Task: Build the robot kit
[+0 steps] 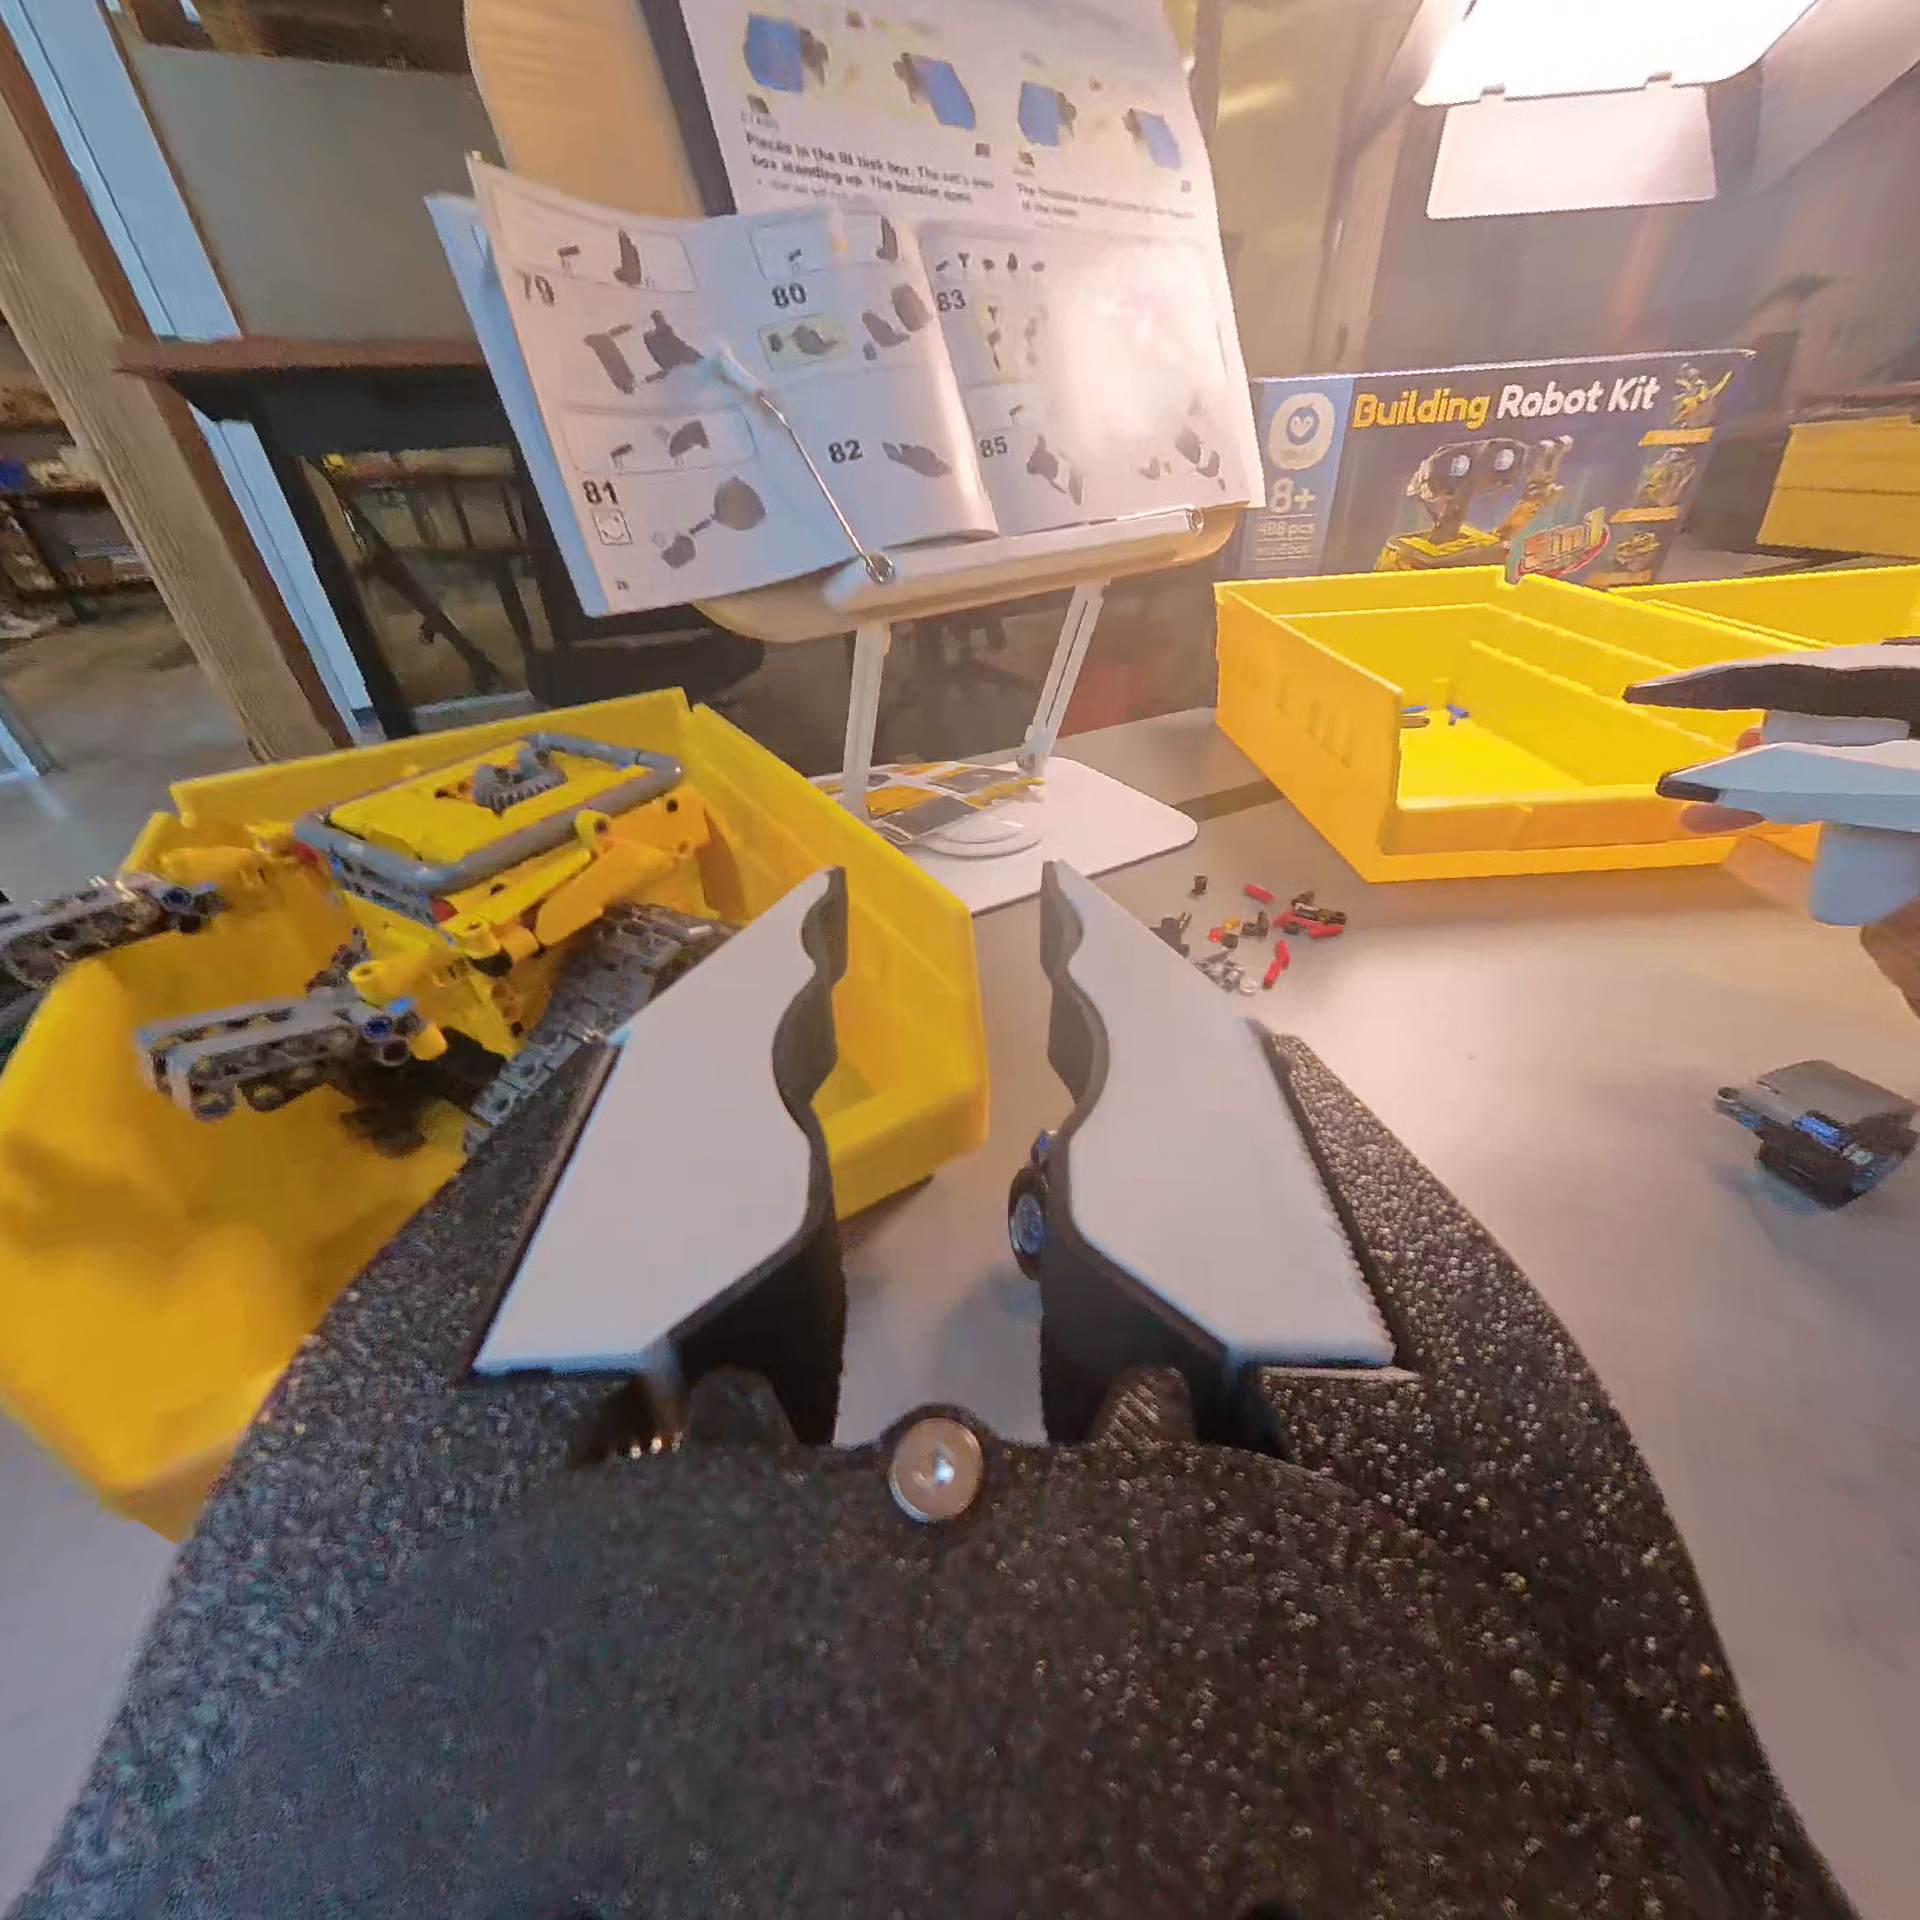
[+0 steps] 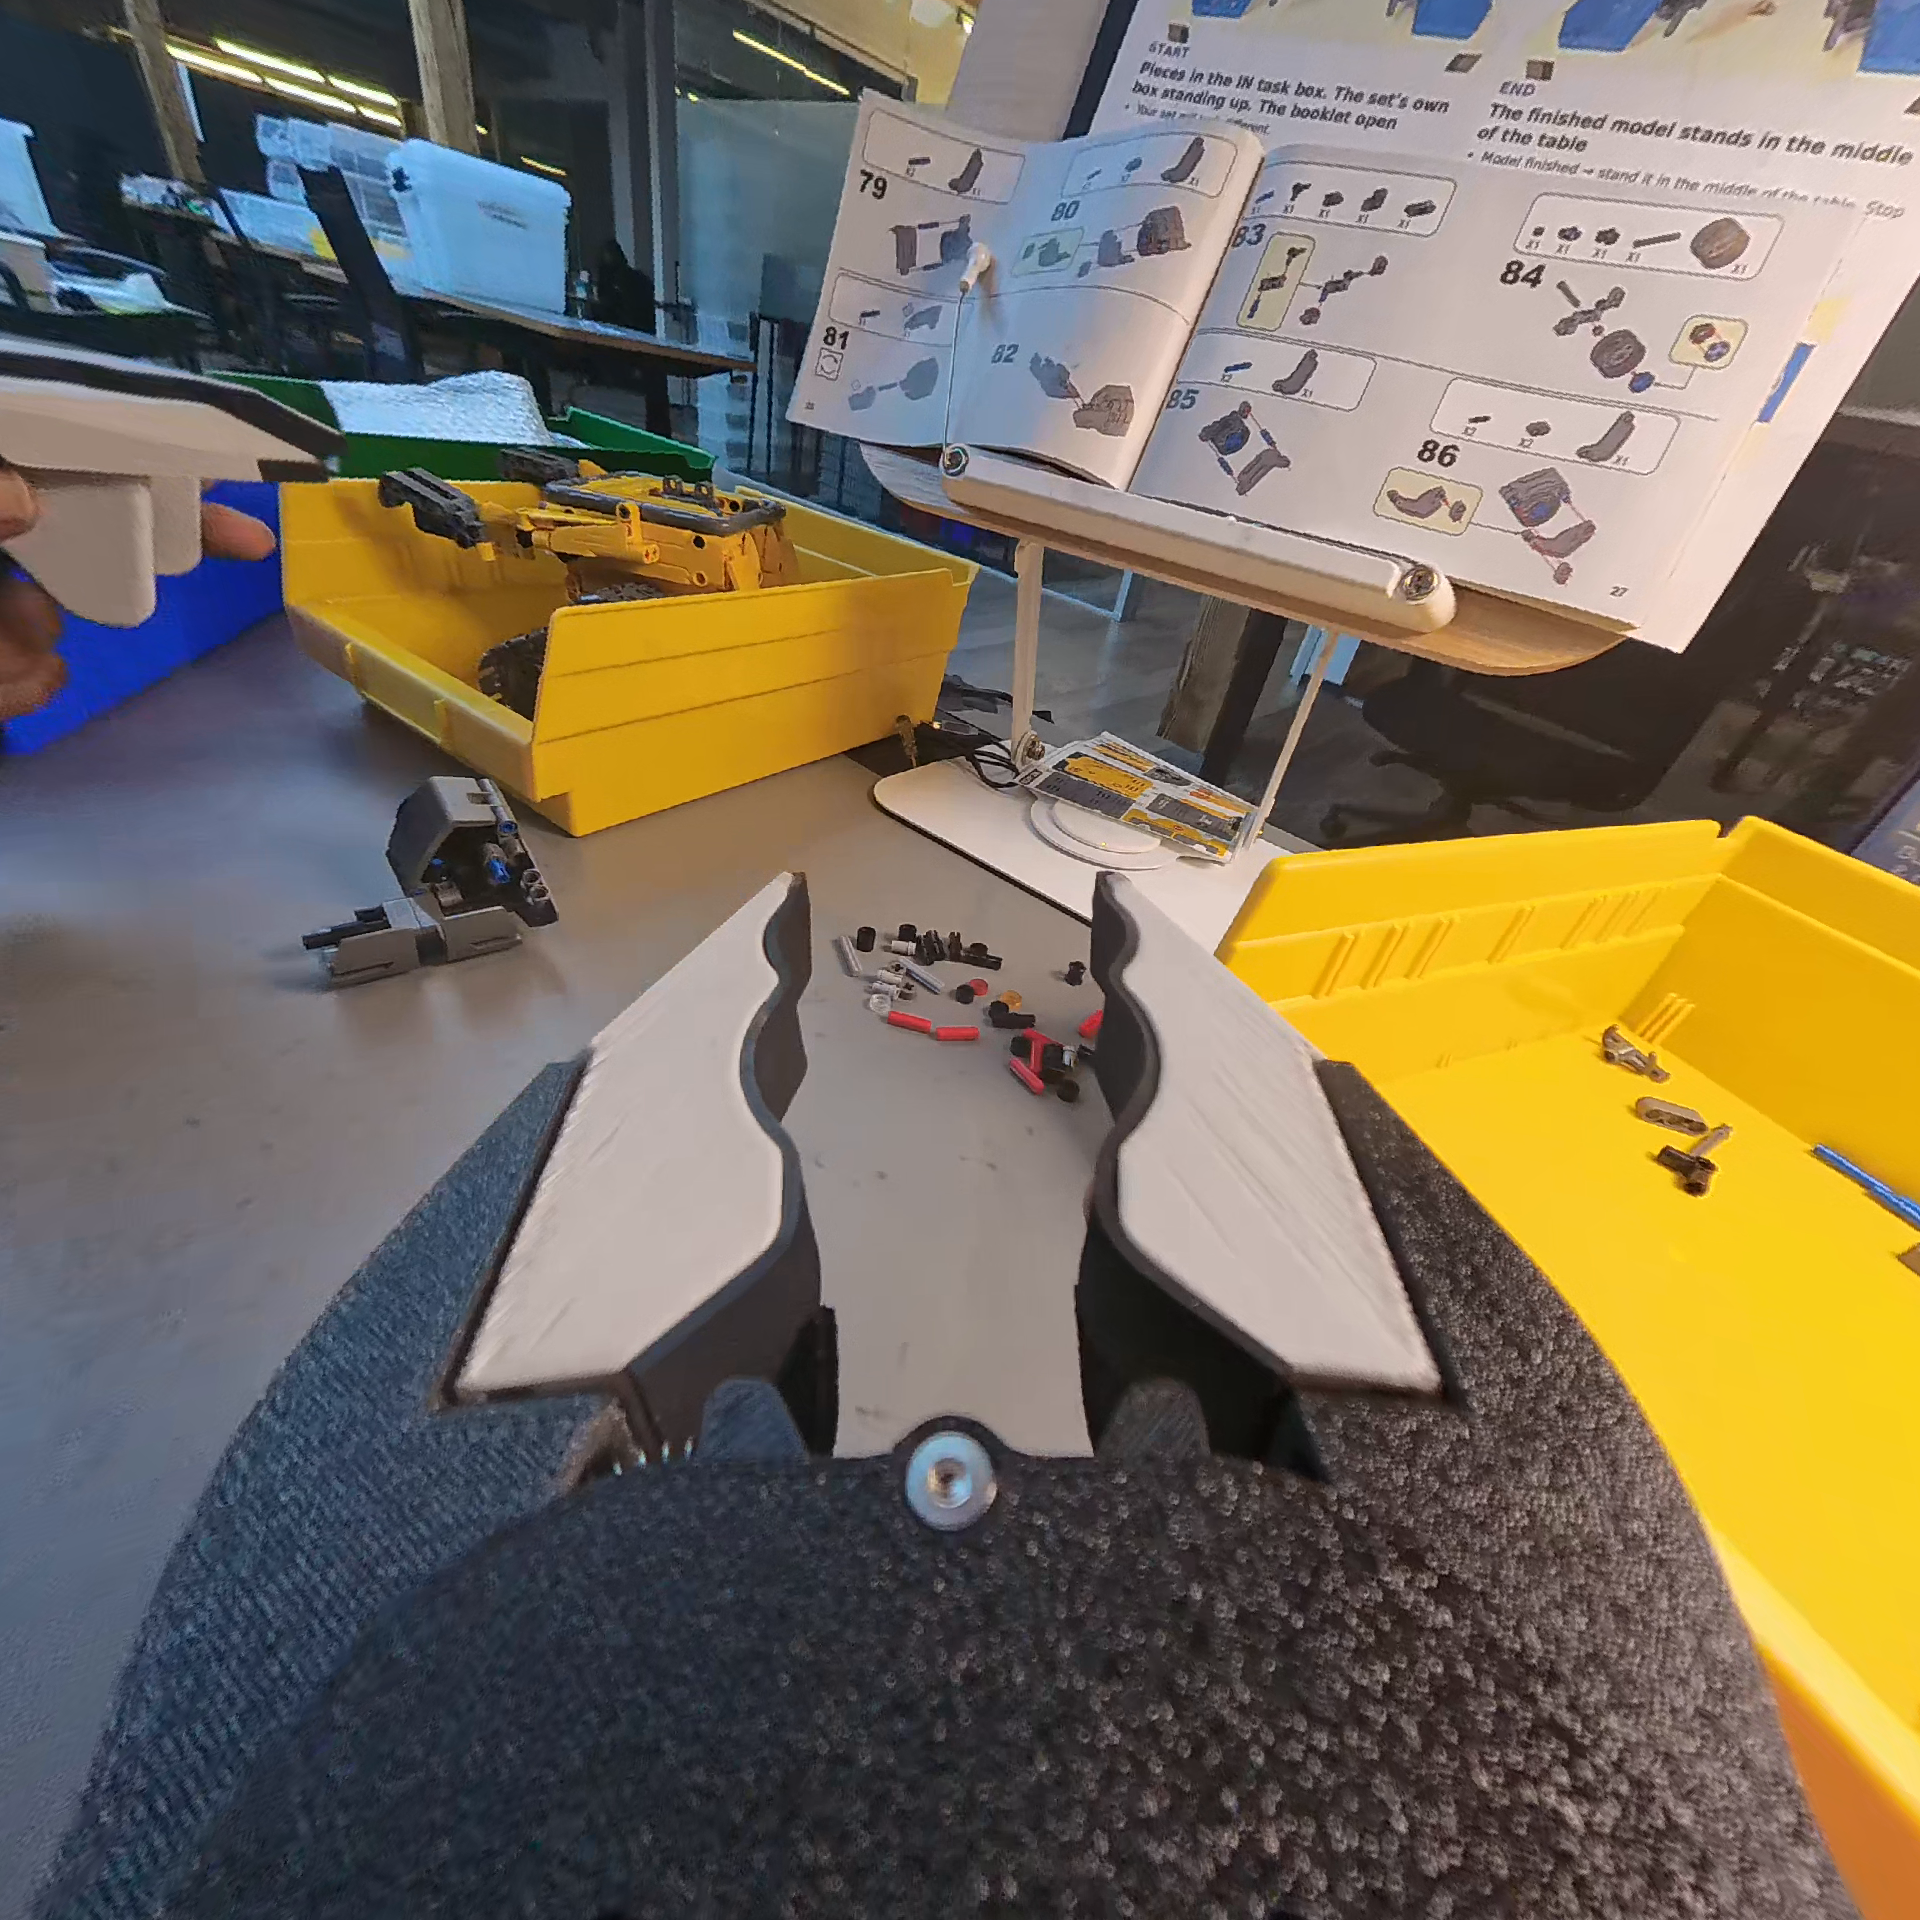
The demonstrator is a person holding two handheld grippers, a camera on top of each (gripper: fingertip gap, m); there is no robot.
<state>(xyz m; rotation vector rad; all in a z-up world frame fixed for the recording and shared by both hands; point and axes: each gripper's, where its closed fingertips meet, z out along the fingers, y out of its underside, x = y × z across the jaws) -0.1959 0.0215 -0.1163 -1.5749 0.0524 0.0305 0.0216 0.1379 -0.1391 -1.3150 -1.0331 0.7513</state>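
the left gripper (image 1: 940, 894) hangs over the grey table (image 1: 1455, 1091) with its fingers apart and nothing between them, its left fingertip over the right wall of a yellow bin (image 1: 914, 997) at the left of the frame. in that bin lies a yellow and grey brick model (image 1: 488, 883). the right gripper (image 2: 951, 899) is also spread and empty, low in its frame, pointing at a scatter of small red and black pieces (image 2: 977, 1003) on the table just ahead. at lower right sits a yellow tray (image 2: 1558, 1299) holding a few pins. a small dark grey sub-assembly (image 2: 447, 883) lies at middle left, well apart from both claws. an open instruction booklet (image 2: 1195, 343) rests on a stand at upper right; the kit box (image 1: 1496, 468) behind looks blurred.
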